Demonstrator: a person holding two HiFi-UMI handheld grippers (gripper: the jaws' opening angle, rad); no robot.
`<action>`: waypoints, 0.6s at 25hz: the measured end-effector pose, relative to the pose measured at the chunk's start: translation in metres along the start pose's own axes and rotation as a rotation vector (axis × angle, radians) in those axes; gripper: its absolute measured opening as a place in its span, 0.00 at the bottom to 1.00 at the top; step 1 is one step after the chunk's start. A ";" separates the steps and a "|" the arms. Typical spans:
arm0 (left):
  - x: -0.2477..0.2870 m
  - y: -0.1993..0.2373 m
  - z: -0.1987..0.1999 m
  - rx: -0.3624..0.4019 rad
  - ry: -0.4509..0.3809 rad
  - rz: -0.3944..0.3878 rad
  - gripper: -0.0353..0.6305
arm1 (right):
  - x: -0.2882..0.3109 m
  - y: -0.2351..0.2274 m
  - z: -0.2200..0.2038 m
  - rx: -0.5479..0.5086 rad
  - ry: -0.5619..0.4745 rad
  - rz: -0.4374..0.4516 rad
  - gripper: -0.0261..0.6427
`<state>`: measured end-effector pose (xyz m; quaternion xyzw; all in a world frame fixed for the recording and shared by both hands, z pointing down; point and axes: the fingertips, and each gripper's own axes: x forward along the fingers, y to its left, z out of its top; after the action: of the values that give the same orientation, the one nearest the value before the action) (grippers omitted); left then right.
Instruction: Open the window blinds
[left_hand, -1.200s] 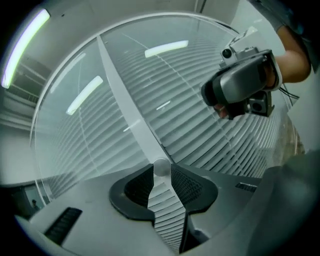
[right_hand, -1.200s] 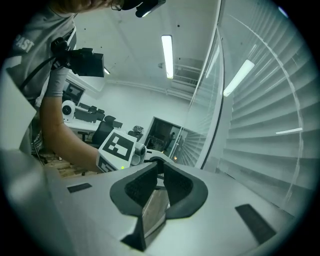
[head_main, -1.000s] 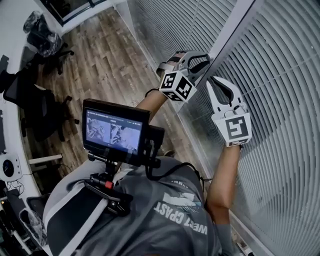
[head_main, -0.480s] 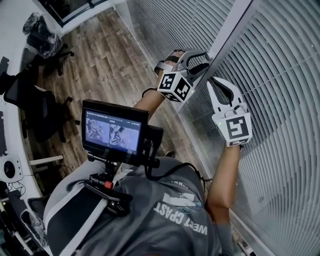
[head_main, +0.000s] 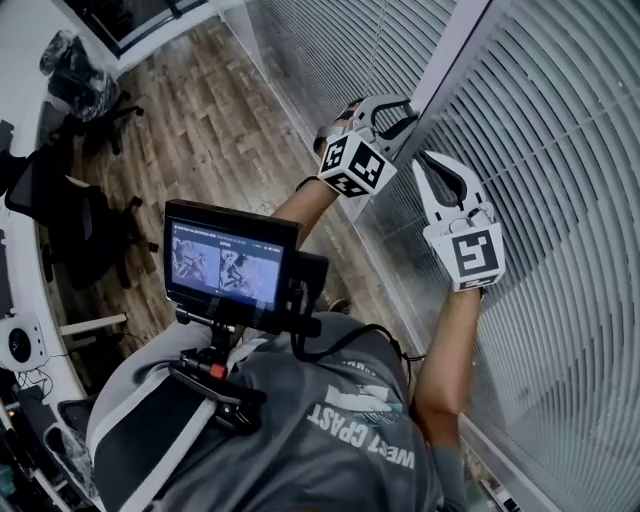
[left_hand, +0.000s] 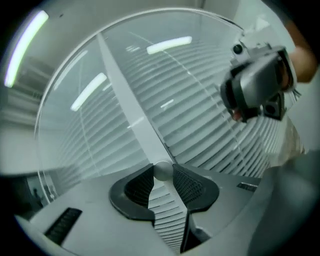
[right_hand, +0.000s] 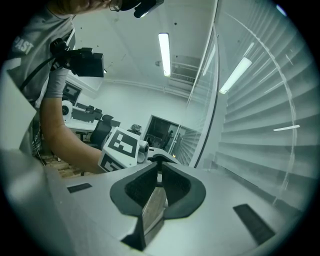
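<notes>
A person stands close against closed white slatted window blinds (head_main: 560, 200), which fill the right side of the head view on both sides of a pale upright window post (head_main: 452, 48). The left gripper (head_main: 398, 118) points at the post; its jaws have just been closing, and their tips now pinch the rounded end of the thin blind wand (left_hand: 161, 171). Just beside it, the right gripper (head_main: 428, 165) points at the slats with its jaws pressed together. A small monitor (head_main: 230, 262) sits on the person's chest rig above a wooden floor (head_main: 210, 110).
</notes>
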<state>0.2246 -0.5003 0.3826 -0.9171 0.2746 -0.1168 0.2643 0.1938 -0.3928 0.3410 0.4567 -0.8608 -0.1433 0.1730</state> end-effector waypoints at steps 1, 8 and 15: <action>0.000 0.001 -0.001 -0.115 -0.018 -0.004 0.24 | 0.000 0.000 -0.001 -0.001 0.003 -0.001 0.05; 0.003 0.014 -0.007 -0.991 -0.187 -0.108 0.24 | 0.004 -0.002 0.000 -0.004 0.002 0.002 0.05; 0.005 0.017 -0.007 -1.006 -0.188 -0.119 0.24 | 0.006 -0.003 0.000 -0.005 0.005 0.009 0.05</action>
<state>0.2188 -0.5175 0.3793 -0.9513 0.2194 0.0980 -0.1933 0.1929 -0.3999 0.3410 0.4529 -0.8619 -0.1436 0.1770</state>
